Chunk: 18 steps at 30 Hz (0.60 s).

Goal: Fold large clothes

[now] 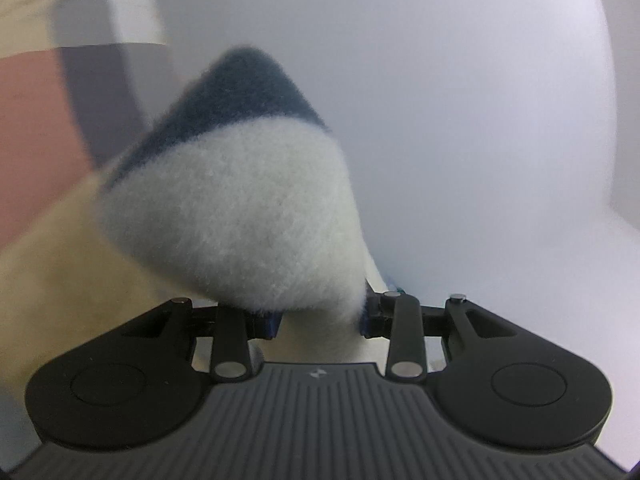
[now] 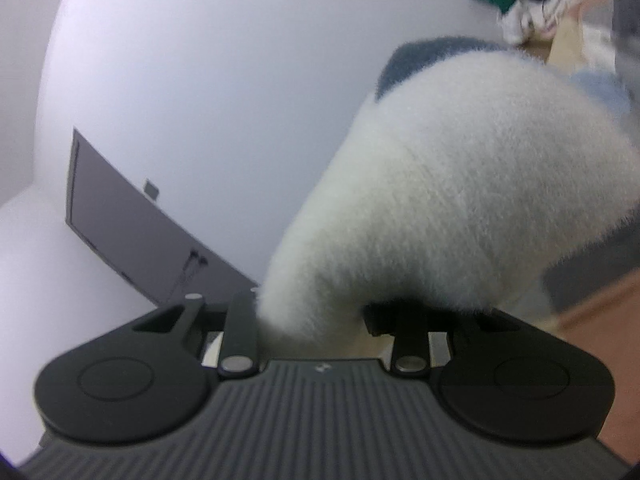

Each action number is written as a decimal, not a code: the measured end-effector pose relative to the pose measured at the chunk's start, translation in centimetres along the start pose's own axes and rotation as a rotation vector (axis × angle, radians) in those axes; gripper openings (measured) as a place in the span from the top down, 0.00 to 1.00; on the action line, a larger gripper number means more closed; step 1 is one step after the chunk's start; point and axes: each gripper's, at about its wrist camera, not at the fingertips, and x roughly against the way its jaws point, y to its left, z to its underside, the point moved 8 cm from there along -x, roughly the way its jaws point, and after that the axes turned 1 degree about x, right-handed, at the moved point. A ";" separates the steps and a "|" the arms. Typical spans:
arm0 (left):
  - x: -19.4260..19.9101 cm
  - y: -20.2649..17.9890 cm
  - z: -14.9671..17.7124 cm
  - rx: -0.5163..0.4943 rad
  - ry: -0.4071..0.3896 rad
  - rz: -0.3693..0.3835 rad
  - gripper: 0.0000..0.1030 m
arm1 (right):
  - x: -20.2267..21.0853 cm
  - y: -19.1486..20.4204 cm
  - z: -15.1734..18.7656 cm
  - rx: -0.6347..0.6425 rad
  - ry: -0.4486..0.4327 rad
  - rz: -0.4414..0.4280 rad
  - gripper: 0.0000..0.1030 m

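Your left gripper [image 1: 320,320] and right gripper [image 2: 316,324] each pinch the fluffy white-and-blue garment [image 1: 240,208], which puffs up toward 12 o'clock. It looks soft, floppy and light; hold it by the edges.

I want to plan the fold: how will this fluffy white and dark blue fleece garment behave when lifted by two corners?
Probably floppy: the fluffy white and dark blue fleece garment bulges and drapes around the left gripper and over the right gripper. Likely light for its bulk, given the thick pile. Its fuzzy surface should resist slipping from the pads.
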 end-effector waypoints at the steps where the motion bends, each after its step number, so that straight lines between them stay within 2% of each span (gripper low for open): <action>1: -1.4 -1.1 0.3 -0.017 0.010 0.006 0.61 | 0.3 -0.4 -1.3 -0.002 -0.014 0.000 0.64; 5: -7.5 -3.6 1.5 -0.041 0.049 0.025 0.61 | 3.3 -4.3 -5.8 -0.010 -0.072 0.011 0.64; 9: -13.7 -3.5 3.4 -0.049 0.112 0.012 0.61 | 2.3 -8.7 -7.3 -0.046 -0.117 0.049 0.64; 14: -21.2 0.0 4.4 -0.052 0.174 -0.035 0.61 | 0.6 -14.3 -8.3 -0.090 -0.118 0.113 0.64; 18: -25.0 3.4 5.9 -0.063 0.219 -0.053 0.61 | -0.4 -18.5 -8.4 -0.099 -0.123 0.142 0.64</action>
